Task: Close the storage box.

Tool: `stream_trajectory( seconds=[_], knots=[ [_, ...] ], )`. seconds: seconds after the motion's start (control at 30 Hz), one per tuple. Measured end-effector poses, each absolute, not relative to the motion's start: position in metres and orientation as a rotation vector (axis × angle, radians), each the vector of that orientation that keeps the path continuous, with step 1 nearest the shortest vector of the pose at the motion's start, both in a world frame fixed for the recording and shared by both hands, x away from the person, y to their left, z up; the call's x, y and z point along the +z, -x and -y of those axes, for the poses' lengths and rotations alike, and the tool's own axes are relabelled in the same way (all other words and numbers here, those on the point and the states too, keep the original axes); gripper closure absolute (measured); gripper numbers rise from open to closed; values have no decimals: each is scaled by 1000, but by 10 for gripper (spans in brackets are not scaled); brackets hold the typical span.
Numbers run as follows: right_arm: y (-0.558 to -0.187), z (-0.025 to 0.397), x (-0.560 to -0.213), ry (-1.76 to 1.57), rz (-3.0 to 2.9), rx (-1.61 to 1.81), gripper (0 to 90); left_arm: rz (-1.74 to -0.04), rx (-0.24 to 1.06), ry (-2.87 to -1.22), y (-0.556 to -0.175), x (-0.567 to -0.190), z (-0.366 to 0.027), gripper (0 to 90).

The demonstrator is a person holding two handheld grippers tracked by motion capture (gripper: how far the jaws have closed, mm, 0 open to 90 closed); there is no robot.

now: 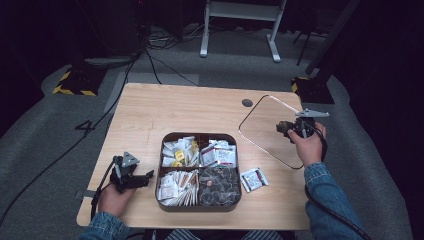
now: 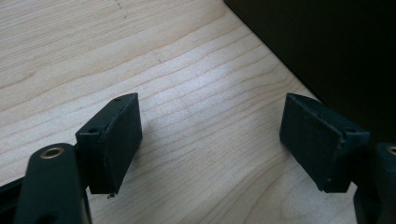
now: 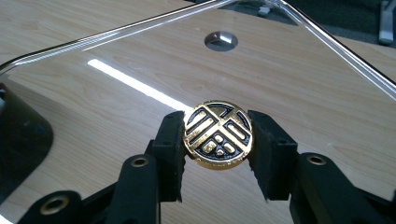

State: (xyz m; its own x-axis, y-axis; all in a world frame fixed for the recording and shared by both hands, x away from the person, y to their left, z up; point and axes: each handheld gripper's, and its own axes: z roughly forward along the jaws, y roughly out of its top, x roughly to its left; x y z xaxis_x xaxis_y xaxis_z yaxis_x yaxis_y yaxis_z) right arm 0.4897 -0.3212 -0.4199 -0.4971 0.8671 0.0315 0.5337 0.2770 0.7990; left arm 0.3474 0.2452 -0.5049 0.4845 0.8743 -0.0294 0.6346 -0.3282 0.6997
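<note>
My right gripper (image 3: 218, 140) is clamped on the round gold-and-black knob (image 3: 218, 134) of the clear lid (image 3: 299, 88), one jaw on each side of the knob. In the high view the lid (image 1: 262, 125) sits near the table's right edge, toward the far right corner, its right part over the edge, well apart from the tray, with the right gripper (image 1: 290, 128) at its right side. Whether the lid rests flat on the wood or is lifted, I cannot tell. Through the lid I see the table's grain and a round metal cable hole (image 3: 221, 40).

The dark four-compartment tray (image 1: 162, 172) stands near the middle of the table's near edge, filled with sachets and packets. One white packet (image 1: 254, 178) lies on the table (image 1: 150, 110) just beside the tray's right wall.

My left gripper (image 1: 145, 177) is low by the tray's left wall, near the table's near left corner. In the left gripper view its jaws stand wide apart over bare wood, holding nothing, with the tray's dark wall (image 2: 327, 51) beside them.
</note>
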Motion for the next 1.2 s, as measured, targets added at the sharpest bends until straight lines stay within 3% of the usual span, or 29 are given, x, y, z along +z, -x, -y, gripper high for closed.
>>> stream_trajectory(
  seconds=[1.2],
  knots=[
    [-439, 197, -357, -854, -2419, 1248, 589, -1255, 481, -2072, -347, -505, -244, 215]
  ],
)
